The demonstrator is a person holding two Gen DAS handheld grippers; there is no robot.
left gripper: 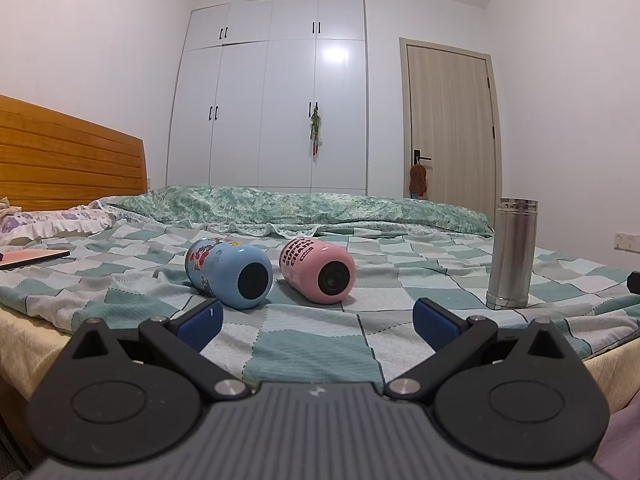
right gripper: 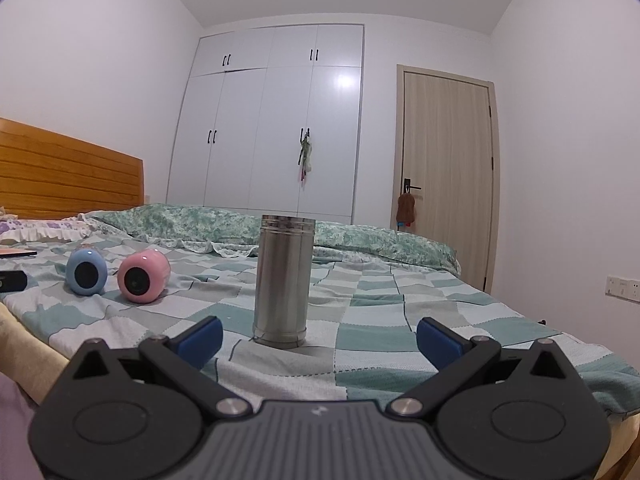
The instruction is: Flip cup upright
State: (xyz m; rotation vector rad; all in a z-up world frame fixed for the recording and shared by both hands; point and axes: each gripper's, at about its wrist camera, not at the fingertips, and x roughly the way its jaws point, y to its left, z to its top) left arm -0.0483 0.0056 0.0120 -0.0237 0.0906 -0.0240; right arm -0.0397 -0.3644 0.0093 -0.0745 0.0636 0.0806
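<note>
A blue cup (left gripper: pixel 228 274) and a pink cup (left gripper: pixel 318 274) lie on their sides on the checkered bedspread, bases towards me. A steel cup (left gripper: pixel 512 254) stands upright to their right. My left gripper (left gripper: pixel 316 326) is open and empty, just short of the two lying cups. In the right wrist view the steel cup (right gripper: pixel 284 280) stands straight ahead, the pink cup (right gripper: pixel 143 276) and blue cup (right gripper: pixel 86 272) lie to the left. My right gripper (right gripper: pixel 318 338) is open and empty, close in front of the steel cup.
The bed (left gripper: pixel 300 344) has a wooden headboard (left gripper: pixel 68 156) at left and a rolled green quilt (left gripper: pixel 280 208) at the back. A flat pink book (left gripper: pixel 32 258) lies at left. A white wardrobe (left gripper: pixel 272 100) and a door (left gripper: pixel 450 120) stand behind.
</note>
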